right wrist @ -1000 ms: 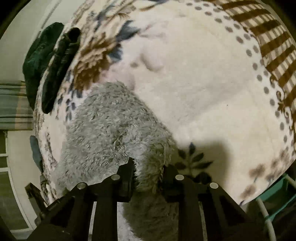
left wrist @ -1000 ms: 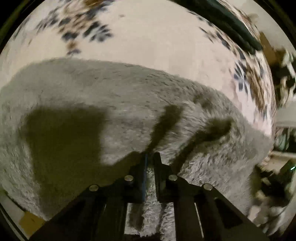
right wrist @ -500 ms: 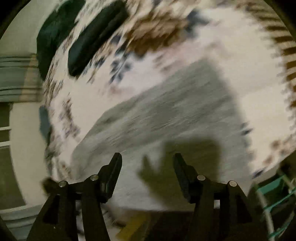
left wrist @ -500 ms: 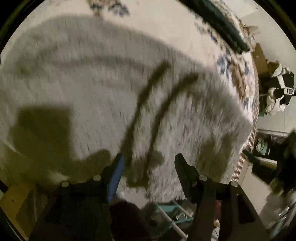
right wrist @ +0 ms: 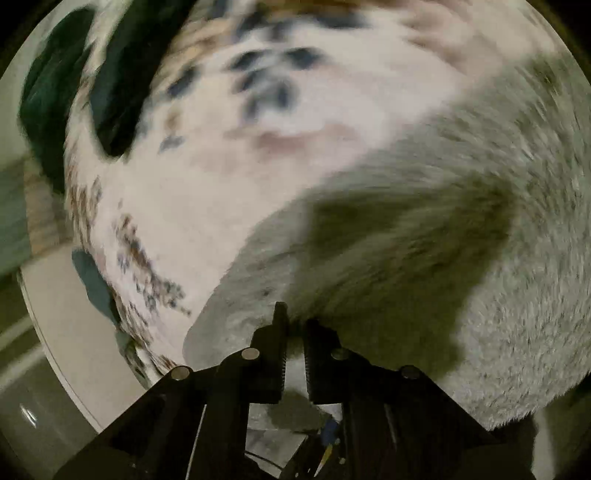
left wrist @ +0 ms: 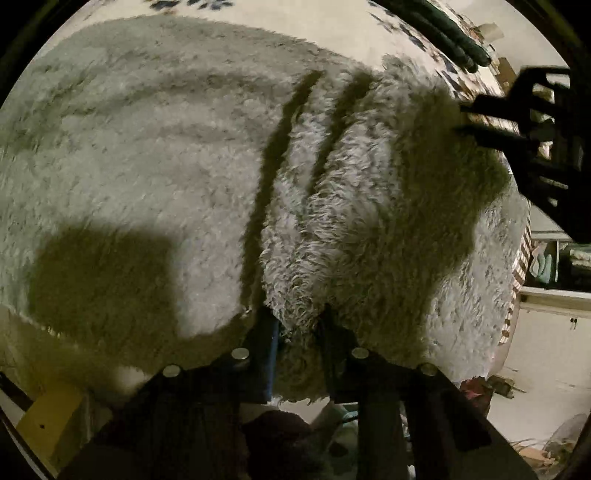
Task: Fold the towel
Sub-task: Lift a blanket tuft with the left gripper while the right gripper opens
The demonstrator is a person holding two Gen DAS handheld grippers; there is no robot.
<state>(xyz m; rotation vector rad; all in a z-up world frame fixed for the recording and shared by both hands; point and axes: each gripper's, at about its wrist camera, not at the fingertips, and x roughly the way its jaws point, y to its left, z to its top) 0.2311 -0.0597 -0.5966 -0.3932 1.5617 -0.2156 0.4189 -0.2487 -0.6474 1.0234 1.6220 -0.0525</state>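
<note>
A grey fluffy towel (left wrist: 166,155) lies spread flat on a cream floral blanket (left wrist: 332,22). In the left wrist view my left gripper (left wrist: 299,328) is shut on a bunch of the towel's near edge, pile bulging between its fingers. My right gripper (left wrist: 461,119) shows as a dark shape at the towel's far right edge. In the blurred right wrist view the towel (right wrist: 480,240) fills the right half, and my right gripper (right wrist: 295,332) has its fingers close together with the towel's edge between them.
Dark green folded cloths (right wrist: 114,74) lie at the far side of the blanket (right wrist: 258,147), also seen as dark green cloths (left wrist: 454,33). White cabinets (left wrist: 546,332) stand beyond the bed's right edge. A yellow block (left wrist: 44,421) sits at lower left.
A second ago both grippers held the towel, half a second ago both were open above it. Now both have dropped to its edge and shut on it.
</note>
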